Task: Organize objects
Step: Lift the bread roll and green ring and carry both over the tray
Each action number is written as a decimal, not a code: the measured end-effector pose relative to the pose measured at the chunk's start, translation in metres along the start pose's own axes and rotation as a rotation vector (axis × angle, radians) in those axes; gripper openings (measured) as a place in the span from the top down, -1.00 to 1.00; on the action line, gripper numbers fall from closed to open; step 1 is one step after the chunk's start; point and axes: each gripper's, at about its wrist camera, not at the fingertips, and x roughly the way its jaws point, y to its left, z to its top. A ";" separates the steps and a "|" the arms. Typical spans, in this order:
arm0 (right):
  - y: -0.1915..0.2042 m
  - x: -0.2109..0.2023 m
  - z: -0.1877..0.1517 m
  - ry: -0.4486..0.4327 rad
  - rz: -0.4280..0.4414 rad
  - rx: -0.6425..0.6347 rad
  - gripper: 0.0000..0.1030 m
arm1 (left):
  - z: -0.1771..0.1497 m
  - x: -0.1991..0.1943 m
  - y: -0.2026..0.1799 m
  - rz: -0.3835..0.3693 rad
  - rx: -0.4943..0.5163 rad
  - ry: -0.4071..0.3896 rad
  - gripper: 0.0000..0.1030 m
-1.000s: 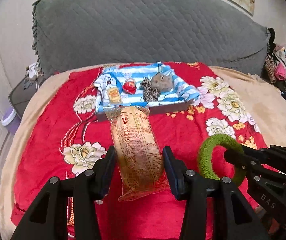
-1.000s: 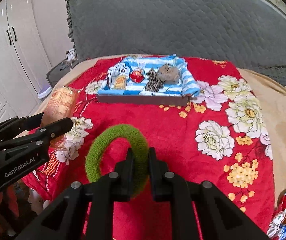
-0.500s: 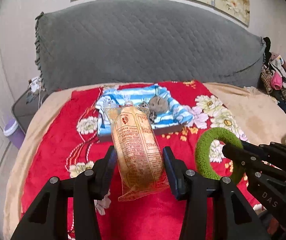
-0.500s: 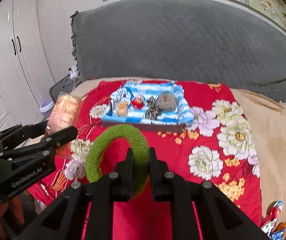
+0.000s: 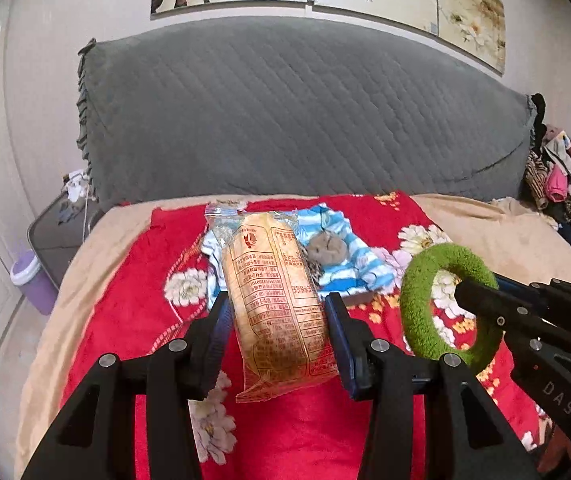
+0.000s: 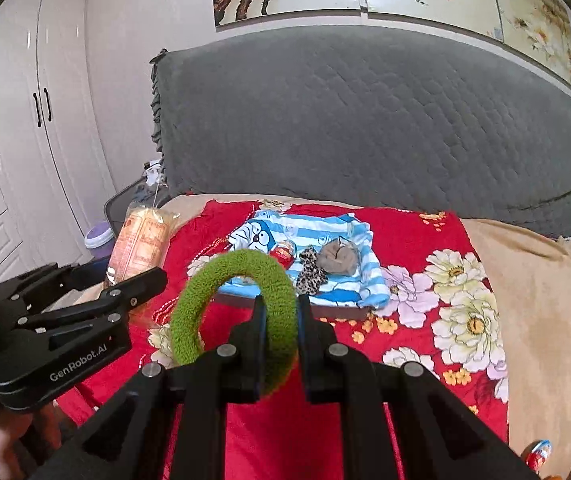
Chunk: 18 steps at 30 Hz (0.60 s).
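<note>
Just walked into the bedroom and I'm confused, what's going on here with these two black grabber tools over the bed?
A person is tidying things on the bed with a gripper in each hand. The left gripper is clamped on a wrapped bread loaf, and the right gripper pinches a green fuzzy ring. Both are held up above the red floral blanket, short of the tray with the striped blue cloth, which already holds a few small items.

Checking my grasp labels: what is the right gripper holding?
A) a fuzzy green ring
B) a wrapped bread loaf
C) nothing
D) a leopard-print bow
A: the right gripper is closed on the fuzzy green ring, while the left gripper holds the wrapped bread loaf.
</note>
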 end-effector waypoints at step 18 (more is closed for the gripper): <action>-0.017 0.036 0.079 -0.068 0.001 -0.012 0.73 | 0.083 0.047 0.007 -0.001 0.017 -0.054 0.06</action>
